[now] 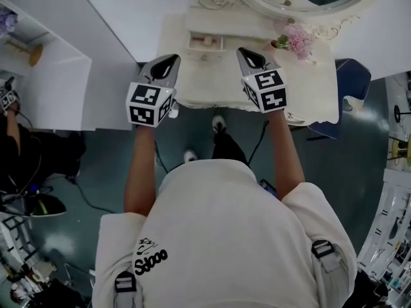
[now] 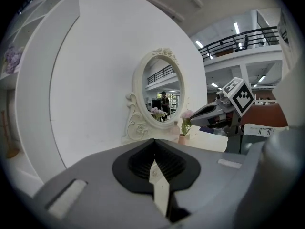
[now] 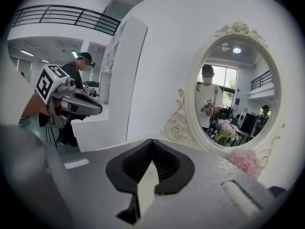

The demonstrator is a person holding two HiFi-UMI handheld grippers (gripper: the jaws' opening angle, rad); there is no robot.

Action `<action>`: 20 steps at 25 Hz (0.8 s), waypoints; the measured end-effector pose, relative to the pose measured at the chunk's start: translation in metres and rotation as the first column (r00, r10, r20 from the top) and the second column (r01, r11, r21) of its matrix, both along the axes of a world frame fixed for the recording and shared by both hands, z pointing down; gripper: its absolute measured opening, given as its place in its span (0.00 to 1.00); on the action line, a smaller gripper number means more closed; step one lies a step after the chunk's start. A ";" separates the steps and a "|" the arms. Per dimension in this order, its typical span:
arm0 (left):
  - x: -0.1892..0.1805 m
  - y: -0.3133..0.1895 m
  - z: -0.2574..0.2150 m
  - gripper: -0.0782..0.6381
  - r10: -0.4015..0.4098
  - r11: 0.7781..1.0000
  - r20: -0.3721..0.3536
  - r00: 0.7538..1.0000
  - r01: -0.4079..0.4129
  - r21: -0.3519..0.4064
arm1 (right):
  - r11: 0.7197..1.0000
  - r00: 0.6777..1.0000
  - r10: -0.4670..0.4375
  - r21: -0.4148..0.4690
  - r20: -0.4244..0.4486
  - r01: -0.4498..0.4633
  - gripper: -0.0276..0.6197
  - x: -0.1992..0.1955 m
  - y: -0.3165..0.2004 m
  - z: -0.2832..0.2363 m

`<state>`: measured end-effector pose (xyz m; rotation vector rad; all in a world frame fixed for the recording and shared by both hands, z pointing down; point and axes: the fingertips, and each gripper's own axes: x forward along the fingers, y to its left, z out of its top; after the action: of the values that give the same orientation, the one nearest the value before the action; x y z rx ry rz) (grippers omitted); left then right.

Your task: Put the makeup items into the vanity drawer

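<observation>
Both claws are pinched shut with nothing between their pads: the left gripper (image 2: 154, 149) and the right gripper (image 3: 152, 149) each show their black pads meeting along one seam. Seen from the head view, the two are held out side by side and well apart, each pointing away from the person. The left one sits over the near left corner of the vanity table (image 1: 318, 104), and the right one over the middle of its near edge; I cannot tell whether either touches the cream top. Just past their tips, at the back of the table top, the drawer (image 1: 192, 43) stands pulled open, and a small brownish item (image 1: 207, 41) lies inside it, too small to identify. To the right of the drawer stand pink flowers (image 1: 297, 40), near the foot of the oval mirror (image 3: 233, 80) in its scrolled cream frame, which rises at the far edge against a white wall. Off to the left is a white shelf unit (image 1: 51, 76), and beyond it another person (image 3: 78, 68) in dark clothes
</observation>
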<state>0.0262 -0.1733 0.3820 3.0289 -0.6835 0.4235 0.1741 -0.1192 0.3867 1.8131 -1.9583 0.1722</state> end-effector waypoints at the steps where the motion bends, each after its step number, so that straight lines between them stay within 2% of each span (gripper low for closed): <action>1: -0.002 0.006 -0.007 0.13 0.014 1.000 -0.007 1.000 -0.014 0.016 | 1.000 1.000 0.014 0.021 -0.004 -0.014 0.05 -0.003 0.009 -0.008; 10: -0.020 0.056 -0.071 0.13 0.117 0.985 -0.098 0.988 -0.103 0.142 | 0.976 0.996 0.075 0.207 -0.037 -0.066 0.05 -0.041 0.073 -0.079; 16: -0.025 0.088 -0.101 0.13 0.182 0.967 -0.119 0.976 -0.156 0.200 | 0.960 0.995 0.086 0.270 -0.048 -0.070 0.05 -0.059 0.104 -0.110; 20: -0.027 0.105 -0.109 0.13 0.212 0.957 -0.113 0.971 -0.183 0.225 | 0.958 0.995 0.090 0.279 -0.049 -0.073 0.05 -0.068 0.117 -0.117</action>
<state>-0.0008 -0.0685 0.2734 3.3058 -0.4453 0.1496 0.1063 -0.0018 0.2700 2.0495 -1.9438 -0.1383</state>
